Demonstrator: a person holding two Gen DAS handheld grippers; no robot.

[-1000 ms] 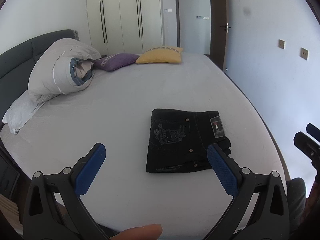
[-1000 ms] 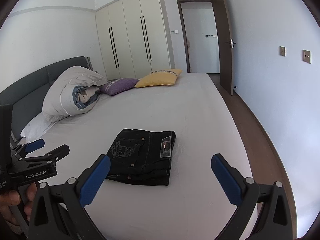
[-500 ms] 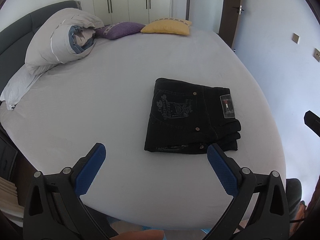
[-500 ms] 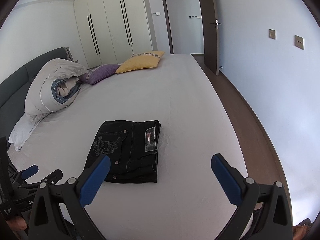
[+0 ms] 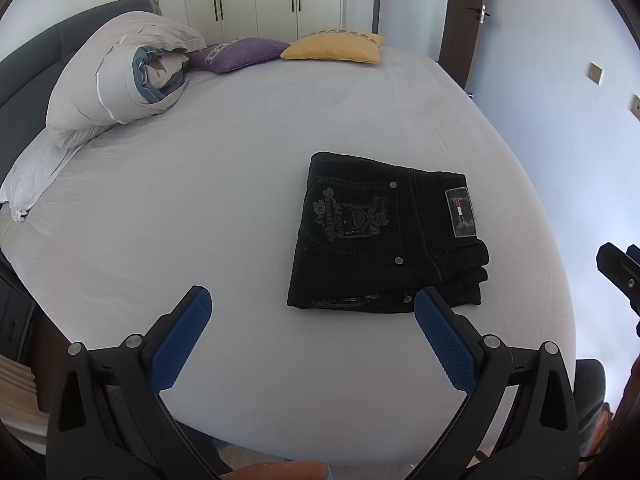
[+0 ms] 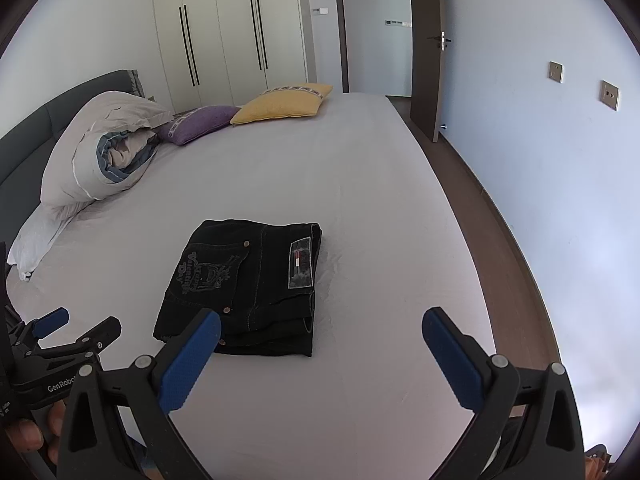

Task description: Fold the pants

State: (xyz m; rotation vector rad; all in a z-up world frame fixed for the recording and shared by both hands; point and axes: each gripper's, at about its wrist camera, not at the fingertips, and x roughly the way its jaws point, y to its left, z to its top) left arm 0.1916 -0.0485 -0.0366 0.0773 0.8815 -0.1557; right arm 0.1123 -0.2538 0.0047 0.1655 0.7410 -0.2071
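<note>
Lying folded: pants (image 5: 384, 236) | ahead of spread fingers (image 5: 444, 340) | seemingly untouched

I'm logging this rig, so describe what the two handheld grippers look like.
Both the left gripper and the right gripper are black plastic frames with silver rivets and two fingers faced with textured blue pads. White GenRobot lettering marks the left one. No cables or sleeves show.

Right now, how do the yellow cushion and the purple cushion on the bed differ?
The yellow cushion lies nearer the door, the purple cushion beside the rolled duvet. The yellow one looks larger and flatter, the purple one plumper. Both lie on the bed, corners touching, each with a patterned band.
</note>
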